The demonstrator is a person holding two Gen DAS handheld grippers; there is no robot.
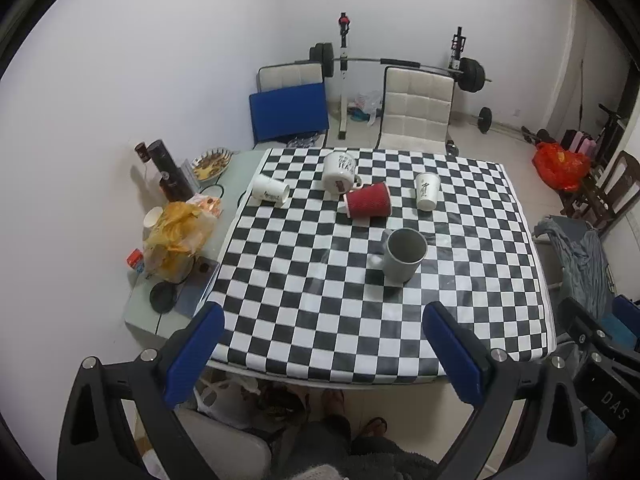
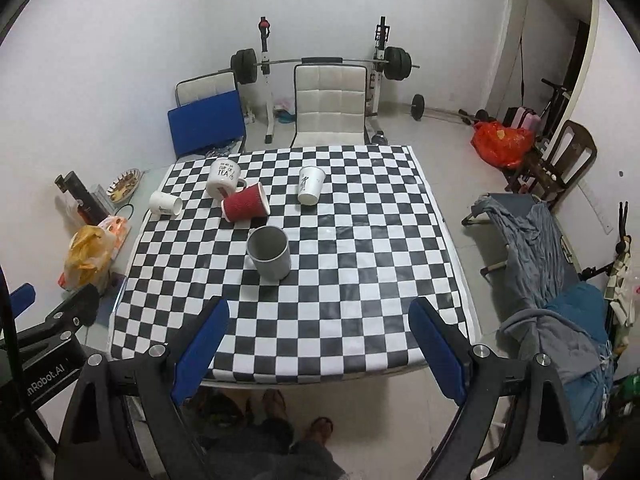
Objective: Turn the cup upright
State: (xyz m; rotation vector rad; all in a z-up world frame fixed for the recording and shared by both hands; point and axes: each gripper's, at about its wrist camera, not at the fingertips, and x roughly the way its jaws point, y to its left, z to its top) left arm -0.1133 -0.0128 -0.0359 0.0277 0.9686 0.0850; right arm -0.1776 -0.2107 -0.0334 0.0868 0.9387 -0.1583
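A grey mug [image 1: 403, 255] [image 2: 269, 252] stands upright mid-table. A red ribbed paper cup [image 1: 368, 200] [image 2: 245, 202] lies on its side behind it. A white printed mug [image 1: 340, 171] [image 2: 224, 179] stands mouth down at the back. A white paper cup [image 1: 270, 189] [image 2: 165, 203] lies on its side at the left. Another white paper cup [image 1: 426, 191] [image 2: 310, 185] stands mouth down at the right. My left gripper [image 1: 324, 320] and right gripper [image 2: 320, 314] are open and empty, above the table's near edge, well short of the cups.
The checkered tablecloth [image 1: 320, 320] [image 2: 360, 280] covers the table. Bags, a dark bottle [image 1: 168, 168] and a plate [image 1: 211, 162] crowd the left strip. Chairs [image 2: 330, 108] and a barbell rack stand behind; a draped cot [image 2: 536, 248] stands right.
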